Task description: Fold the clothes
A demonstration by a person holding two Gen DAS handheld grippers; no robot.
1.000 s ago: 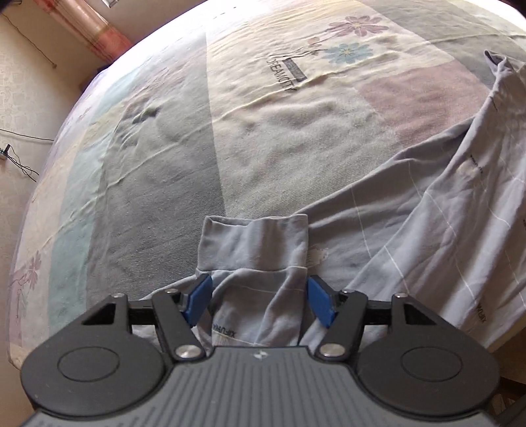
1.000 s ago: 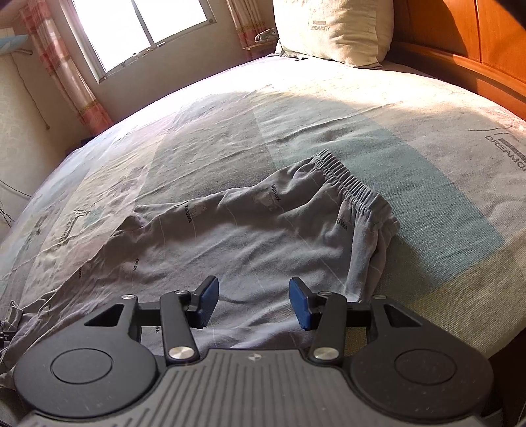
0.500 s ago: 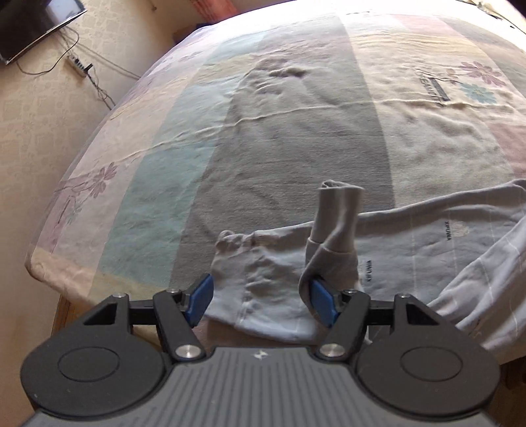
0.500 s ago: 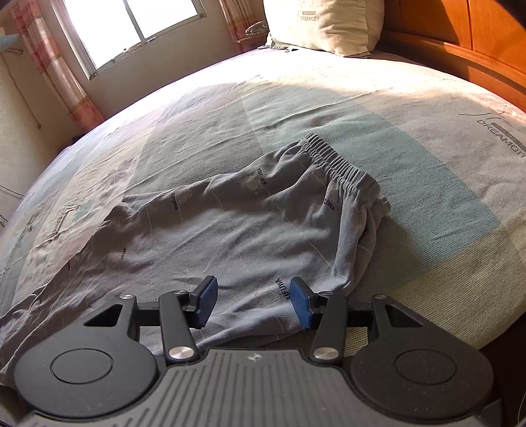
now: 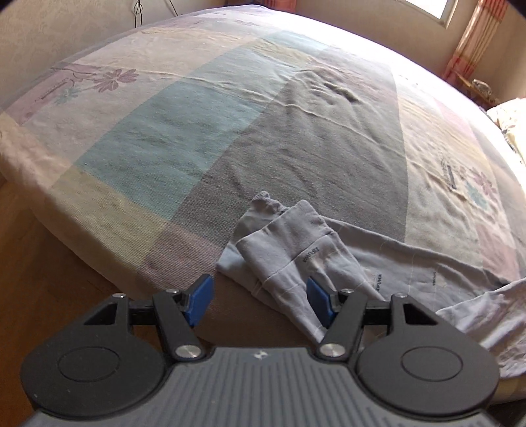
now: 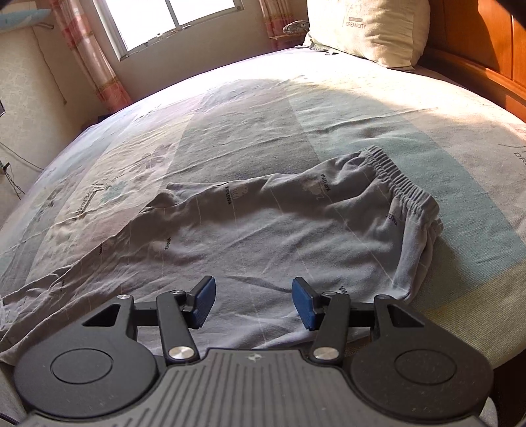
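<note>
In the left wrist view, the grey trousers [image 5: 328,262] end in two cuffs, one lying over the other, at lower centre of the frame on the near edge of the bed [image 5: 230,138]. The left gripper [image 5: 259,303] hangs above them with its jaws closing; its right blue finger [image 5: 317,303] lies against the cloth and its left one stands clear, so nothing is pinched.

In the right wrist view, the same trousers [image 6: 279,230] stretch from the lower left to the elastic waistband [image 6: 404,187] at right of centre, folded lengthwise and lying rumpled on the patchwork sheet. The right gripper [image 6: 253,303] is released, its fingers [image 6: 203,302] spread above the seat of the garment, gripping nothing.

The fabric looks like thin, light jersey: limp, easily creased and likely to sag or slide apart if lifted by a single layer. The firmest places to take hold are probably the ribbed cuffs, pinched through both legs together, and the gathered waistband, which is thicker and less slippery. A pillow [image 6: 368,29] lies in the upper right, well apart.
</note>
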